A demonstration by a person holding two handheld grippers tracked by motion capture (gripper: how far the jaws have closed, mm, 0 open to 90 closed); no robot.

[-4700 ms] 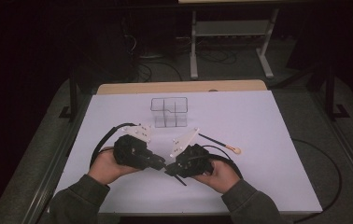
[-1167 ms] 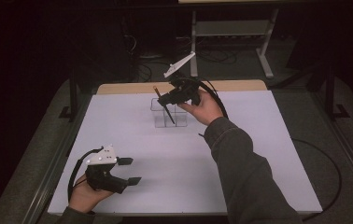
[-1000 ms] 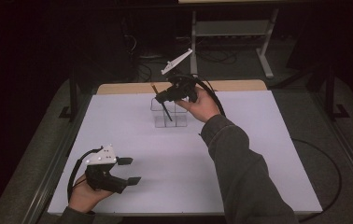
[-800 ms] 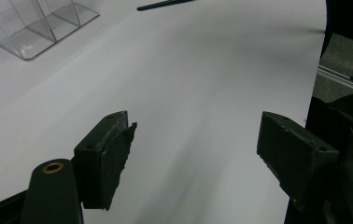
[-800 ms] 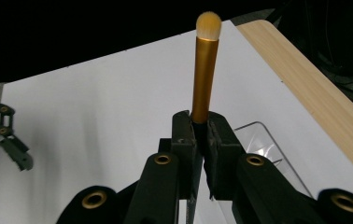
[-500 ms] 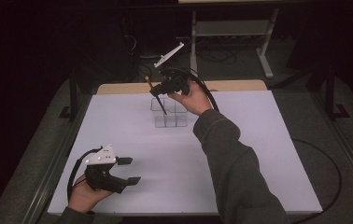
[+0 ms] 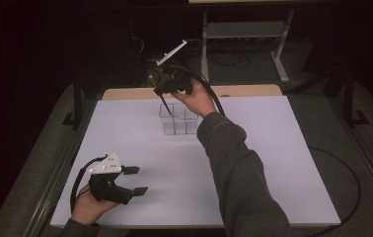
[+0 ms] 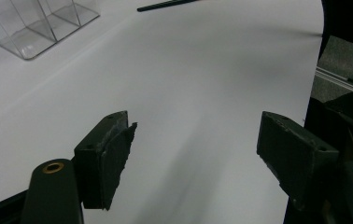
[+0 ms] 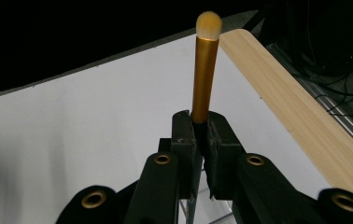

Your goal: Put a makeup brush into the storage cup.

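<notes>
clear acrylic walls mark the organizer (image 7: pixel 177 120) just above the middle of the high view, on the white table sheet (image 7: pixel 273 163), and the right gripper (image 7: pixel 168 89) hangs right over its upper left compartment with the makeup brush (image 7: pixel 165 104) clamped in its closed jaws. the brush's dark handle runs down and a little to the right from the jaws, its tip at or just inside the rim of that compartment, though whether it has passed the rim i cannot tell. the long axis stands steep, close to upright, so the coming move looks like a straight lowering into the cell. the left gripper (image 7: pixel 134 180) sits at the lower left of the frame, well apart from the organizer, jaws spread with nothing between them. in the left gripper view the two black pads stand wide apart over bare white sheet, and the organizer (image 8: pixel 41 25) lies far off at the upper left, so this hand is the farther one. in the right gripper view the jaws are pressed together on the brush (image 9: pixel 205 70), whose gold ferrule and pale bristle head point up to the top of the frame, away from the camera; a clear edge of the organizer (image 9: pixel 212 212) peeks out below the jaws at the bottom, and the wooden board (image 9: pixel 305 121) runs down the right side.
</notes>
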